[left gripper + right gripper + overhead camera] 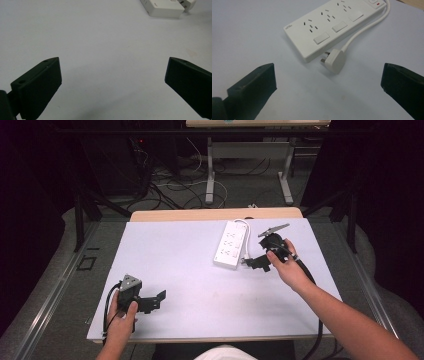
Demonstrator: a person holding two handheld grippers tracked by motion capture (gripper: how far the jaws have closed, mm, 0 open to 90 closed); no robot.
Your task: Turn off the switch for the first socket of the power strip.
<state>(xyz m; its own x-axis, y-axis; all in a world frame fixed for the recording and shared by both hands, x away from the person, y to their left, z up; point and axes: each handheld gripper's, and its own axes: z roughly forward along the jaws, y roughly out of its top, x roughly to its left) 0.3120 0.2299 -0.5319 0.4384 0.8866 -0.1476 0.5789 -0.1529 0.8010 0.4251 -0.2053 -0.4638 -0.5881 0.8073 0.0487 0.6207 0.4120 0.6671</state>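
Power strip (332, 27): small dark brand mark printed at one corner, too small to be read.

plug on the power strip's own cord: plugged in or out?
Out. The plug lies loose on the table beside the power strip, its pins bare and pointing at the strip's side, in no socket.

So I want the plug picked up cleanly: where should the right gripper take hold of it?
Grip the plug across its white body, jaws on its two flat sides, coming down from above. It lies flat beside the power strip, pins toward the strip and cable trailing behind, so those ends are poor holds. The right gripper is open before it.
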